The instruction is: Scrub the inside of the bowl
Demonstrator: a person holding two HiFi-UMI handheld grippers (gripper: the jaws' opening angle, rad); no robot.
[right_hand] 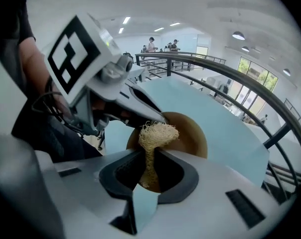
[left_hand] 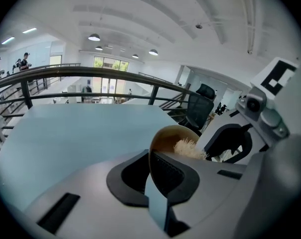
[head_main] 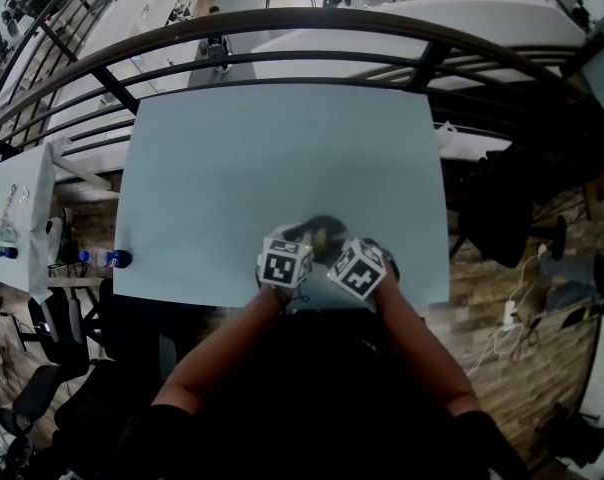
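Observation:
A brown wooden bowl (head_main: 324,234) sits near the front edge of the light blue table (head_main: 282,158), between my two grippers. My left gripper (left_hand: 153,164) is shut on the bowl's near rim (left_hand: 166,136), holding it tilted. My right gripper (right_hand: 149,169) is shut on a tan fibrous scrubber (right_hand: 155,136), whose frayed head rests inside the bowl (right_hand: 193,133). In the right gripper view the left gripper (right_hand: 143,106) reaches onto the bowl's left rim. From the head view both marker cubes (head_main: 285,263) hide most of the jaws.
A dark metal railing (head_main: 282,38) curves just beyond the table's far edge, with a lower floor past it. A water bottle (head_main: 104,259) lies off the table's front left corner, near a small white table (head_main: 22,208). Cables lie on the brick floor (head_main: 512,318) at right.

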